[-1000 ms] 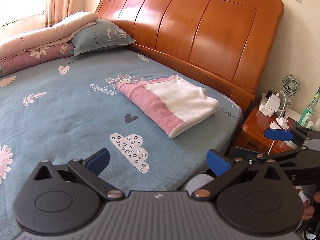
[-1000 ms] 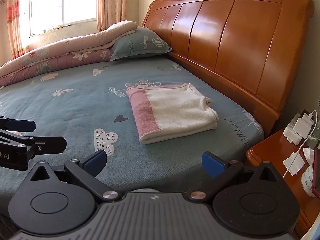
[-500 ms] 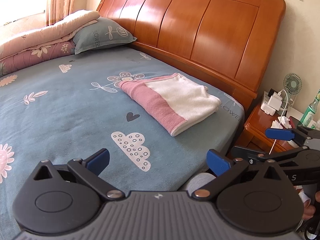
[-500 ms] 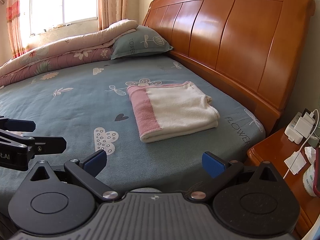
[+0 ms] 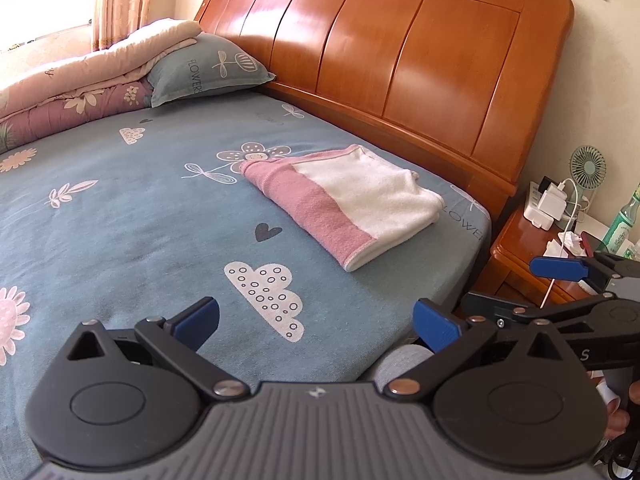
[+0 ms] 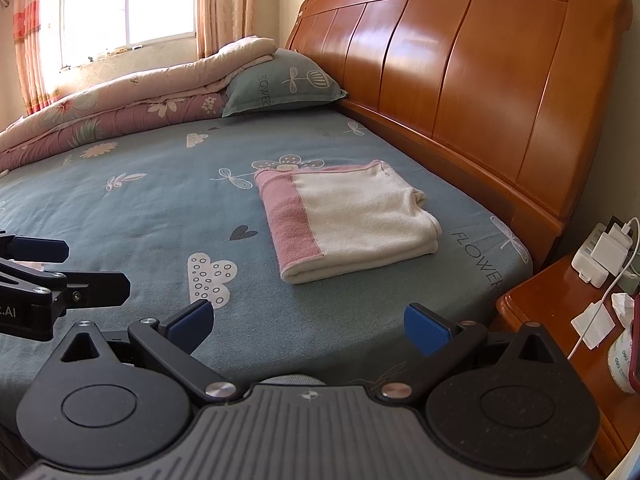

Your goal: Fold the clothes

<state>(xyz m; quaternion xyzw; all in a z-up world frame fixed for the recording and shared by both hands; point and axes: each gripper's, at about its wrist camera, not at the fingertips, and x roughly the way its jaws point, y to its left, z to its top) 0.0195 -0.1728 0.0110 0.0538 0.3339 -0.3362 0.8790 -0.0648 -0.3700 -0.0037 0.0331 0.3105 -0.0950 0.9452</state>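
On show are one bed (image 5: 120, 216), one folded towel (image 5: 344, 200), one pillow (image 5: 204, 70), one rolled quilt (image 5: 80, 80), one headboard (image 5: 400, 60), one nightstand (image 5: 528, 248), one small fan (image 5: 587, 167), one green bottle (image 5: 622, 224) and two grippers (image 5: 316, 320) (image 6: 308, 322).

- The right gripper (image 5: 560, 292) pokes in from the right edge of the left wrist view, body mostly cut off.
- The bedside table (image 6: 560, 320), right of the right tongs, runs out of frame.
- The green bottle (image 5: 624, 220) is clipped, label unreadable.
- The left gripper (image 6: 40, 264) is cropped too.
- The folded towel (image 6: 352, 220) hides its inner layers.
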